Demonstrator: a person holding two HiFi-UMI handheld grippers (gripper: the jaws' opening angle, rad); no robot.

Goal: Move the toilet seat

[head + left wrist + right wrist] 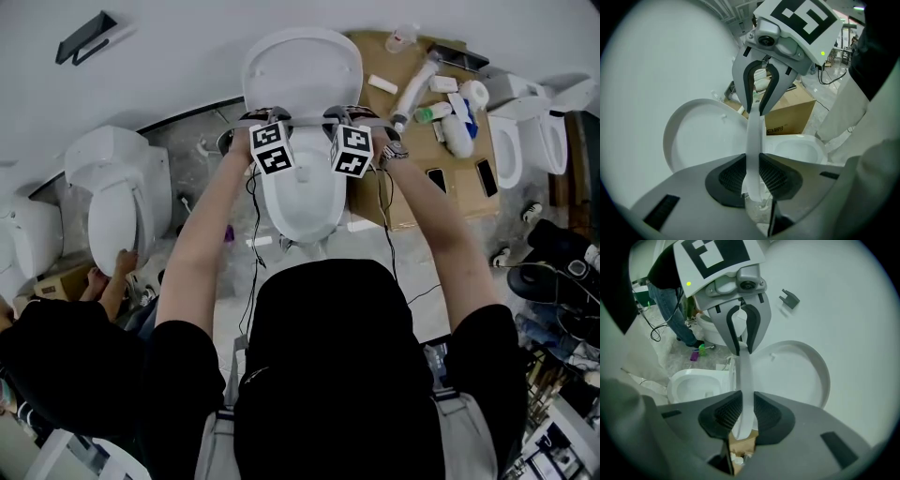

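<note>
A white toilet [300, 202] stands against the wall with its lid [302, 66] raised. Both grippers hold the toilet seat, lifted off the bowl and tilted up. In the left gripper view the seat [753, 140] shows edge-on as a thin white strip. My left gripper [753, 176] is shut on its near rim, and the right gripper [757, 101] clamps the far rim. The right gripper view mirrors this: the seat [744, 376] runs from my right gripper [744, 416], shut on it, to the left gripper [740, 341]. The open bowl [696, 385] lies below.
A cardboard box [412, 202] at the right carries bottles, tubes and phones. More toilets stand at the left [117, 197] and right [511, 141]. Another person [56, 366] crouches at the lower left. A black bracket [89, 37] hangs on the wall. Cables trail on the floor.
</note>
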